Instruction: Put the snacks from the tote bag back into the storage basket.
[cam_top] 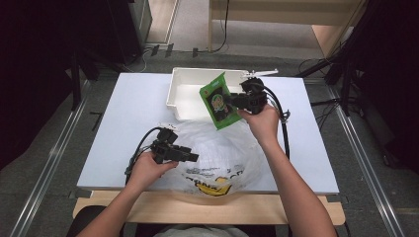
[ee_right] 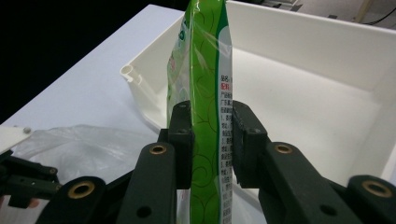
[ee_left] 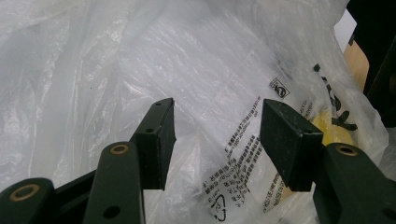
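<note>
High view: right tongs [cam_top: 236, 102] grip a green snack packet [cam_top: 219, 101] over the white bin's [cam_top: 174, 89] near edge; left tongs [cam_top: 190, 156] rest against a clear plastic bag [cam_top: 222, 153] on the worktop [cam_top: 128, 118].

Left gripper view: jaws apart, bag film [ee_left: 210, 70] between them, unpinched.

Right gripper view: pads clamp the packet [ee_right: 208, 70] edge-on.
</note>
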Demonstrator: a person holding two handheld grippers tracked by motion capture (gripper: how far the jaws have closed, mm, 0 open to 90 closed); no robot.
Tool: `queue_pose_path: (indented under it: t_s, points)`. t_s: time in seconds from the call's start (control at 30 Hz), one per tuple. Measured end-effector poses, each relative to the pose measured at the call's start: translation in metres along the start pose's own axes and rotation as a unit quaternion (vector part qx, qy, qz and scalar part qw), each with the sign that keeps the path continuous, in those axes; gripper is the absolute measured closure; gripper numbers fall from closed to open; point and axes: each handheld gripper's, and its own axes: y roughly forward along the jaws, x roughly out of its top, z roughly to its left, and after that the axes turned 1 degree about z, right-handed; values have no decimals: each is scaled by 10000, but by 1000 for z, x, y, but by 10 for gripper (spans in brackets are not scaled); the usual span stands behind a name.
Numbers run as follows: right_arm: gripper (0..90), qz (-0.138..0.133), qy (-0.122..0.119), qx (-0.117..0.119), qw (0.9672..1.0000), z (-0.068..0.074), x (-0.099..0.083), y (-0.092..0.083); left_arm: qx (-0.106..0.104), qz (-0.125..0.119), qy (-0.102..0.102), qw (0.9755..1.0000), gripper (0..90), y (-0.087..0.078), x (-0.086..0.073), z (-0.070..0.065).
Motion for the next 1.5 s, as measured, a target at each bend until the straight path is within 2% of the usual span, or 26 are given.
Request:
queue_pose_path:
  t_s: [0.27, 0.53, 0.77, 0.83, 1.0, 1.1, 1.23, 1.37, 1.43, 1.5]
  points:
    - [747, -53, 33, -54, 10000, -6, 18, 8, 17, -43, 93, 9999, 471, 0, 0, -1]
    - [747, -1, -34, -260, 9997, -13, 37, 15, 6, -18, 109, 9999, 471, 1, 0, -1]
    - [747, -31, 74, -331, 9994, -20, 51, 25, -38, 7, 127, 9999, 471, 1, 0, -2]
    - [747, 32, 117, -341, 9993, -22, 54, 30, -41, 8, 127, 9999, 471, 1, 0, -2]
    - [747, -29, 131, -386, 9992, -24, 61, 38, -58, 36, 143, 9999, 471, 2, 0, -2]
    - [747, 52, 153, -448, 9989, -27, 65, 45, -42, 74, 145, 9999, 471, 2, 0, -2]
    - [747, -7, 216, -475, 9986, -30, 72, 54, -79, 37, 110, 9999, 470, 2, 0, -1]
    - [747, 111, 208, -597, 9979, -33, 79, 65, -87, 4, 91, 9999, 471, 0, 0, 0]
    - [747, 61, 252, -616, 9978, -36, 81, 70, -81, 10, 86, 9999, 471, 0, 0, 0]
    - [747, 123, 365, -637, 9972, -41, 82, 76, -97, 14, 88, 9999, 471, 0, 0, 0]
